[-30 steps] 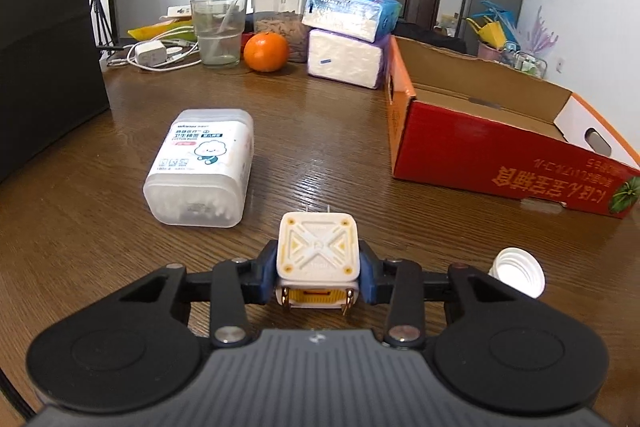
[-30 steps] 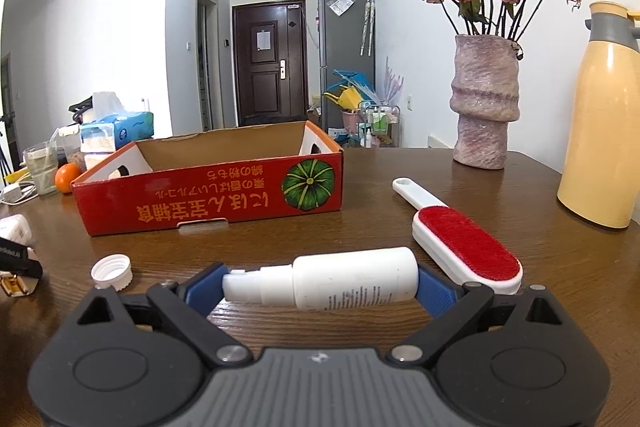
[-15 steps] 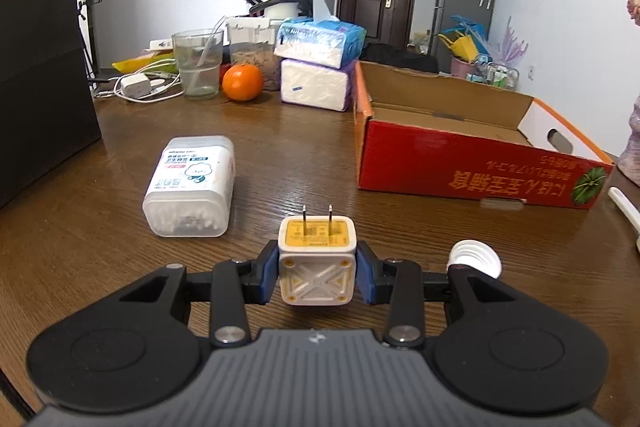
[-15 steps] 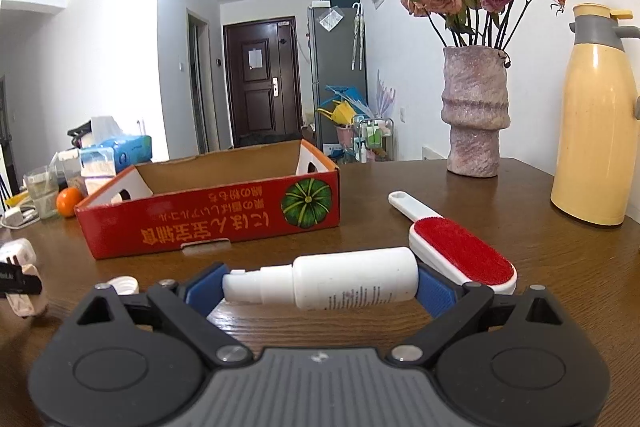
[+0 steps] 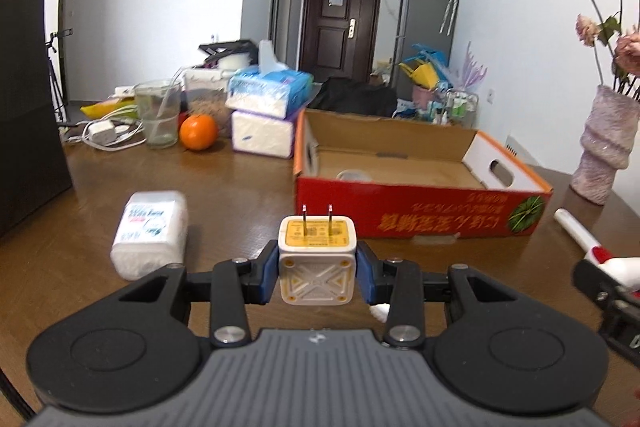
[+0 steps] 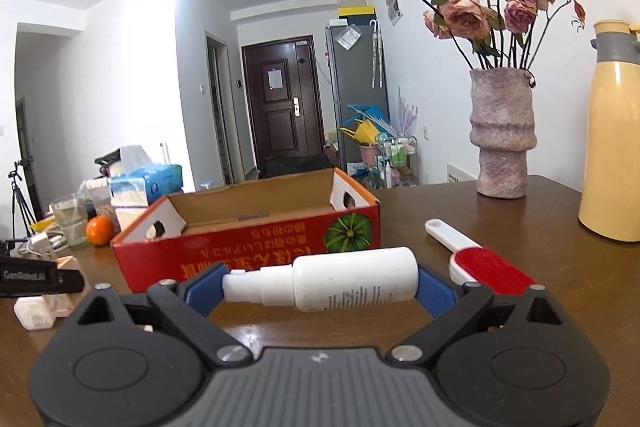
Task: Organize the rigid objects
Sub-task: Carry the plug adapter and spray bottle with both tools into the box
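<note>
My left gripper (image 5: 317, 273) is shut on a white and yellow plug adapter (image 5: 317, 259), prongs pointing forward, held above the table in front of the red cardboard box (image 5: 420, 215). My right gripper (image 6: 320, 285) is shut on a white spray bottle (image 6: 340, 283) held crosswise, lifted in front of the same box (image 6: 248, 251). The box is open on top, with a small round container (image 5: 354, 175) inside. The left gripper and adapter show at the left edge of the right wrist view (image 6: 36, 281).
A white cotton swab tub (image 5: 152, 231) lies left of the box. A red lint brush (image 6: 480, 263) lies to the right, with a vase of roses (image 6: 502, 143) and a yellow thermos (image 6: 614, 163) behind. Tissue packs (image 5: 268, 115), an orange (image 5: 198, 133) and a glass (image 5: 158, 115) stand at the back.
Both grippers have risen with their objects and tilted up. The adapter's prongs now face forward. The white cap on the table is now mostly hidden behind the left gripper.
</note>
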`<state>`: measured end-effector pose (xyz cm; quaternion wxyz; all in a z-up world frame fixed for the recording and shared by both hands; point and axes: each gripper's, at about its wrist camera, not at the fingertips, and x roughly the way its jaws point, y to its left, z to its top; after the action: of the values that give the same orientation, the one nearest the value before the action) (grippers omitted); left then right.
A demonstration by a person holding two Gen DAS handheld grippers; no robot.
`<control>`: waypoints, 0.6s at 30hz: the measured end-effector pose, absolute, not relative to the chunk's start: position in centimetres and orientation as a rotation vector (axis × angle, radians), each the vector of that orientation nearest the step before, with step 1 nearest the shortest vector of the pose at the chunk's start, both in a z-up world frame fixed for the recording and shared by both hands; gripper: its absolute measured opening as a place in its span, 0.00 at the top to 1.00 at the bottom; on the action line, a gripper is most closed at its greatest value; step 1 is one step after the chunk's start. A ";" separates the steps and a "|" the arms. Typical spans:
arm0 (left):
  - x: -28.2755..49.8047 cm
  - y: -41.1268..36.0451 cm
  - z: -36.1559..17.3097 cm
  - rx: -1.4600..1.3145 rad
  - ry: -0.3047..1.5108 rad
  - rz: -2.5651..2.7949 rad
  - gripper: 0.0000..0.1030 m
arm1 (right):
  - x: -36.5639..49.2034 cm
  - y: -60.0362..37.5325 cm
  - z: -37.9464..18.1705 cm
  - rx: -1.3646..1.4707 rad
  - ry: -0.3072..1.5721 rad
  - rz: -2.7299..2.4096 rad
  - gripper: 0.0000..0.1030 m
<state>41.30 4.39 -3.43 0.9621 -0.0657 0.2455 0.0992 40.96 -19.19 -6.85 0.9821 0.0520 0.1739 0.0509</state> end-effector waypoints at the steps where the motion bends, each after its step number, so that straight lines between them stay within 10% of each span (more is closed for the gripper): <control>1: 41.4 4.1 -3.2 -0.133 0.492 0.197 0.61 | 41.2 -19.1 -6.7 0.108 0.346 0.105 0.05; 18: 46.5 1.2 -0.5 -0.156 0.403 0.172 0.61 | 46.0 -18.5 -5.0 0.163 0.255 0.095 0.05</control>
<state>46.51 1.21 -0.46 0.9731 -0.0773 0.1997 0.0854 46.00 -18.47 -5.04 0.9875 0.0812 0.1268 0.0474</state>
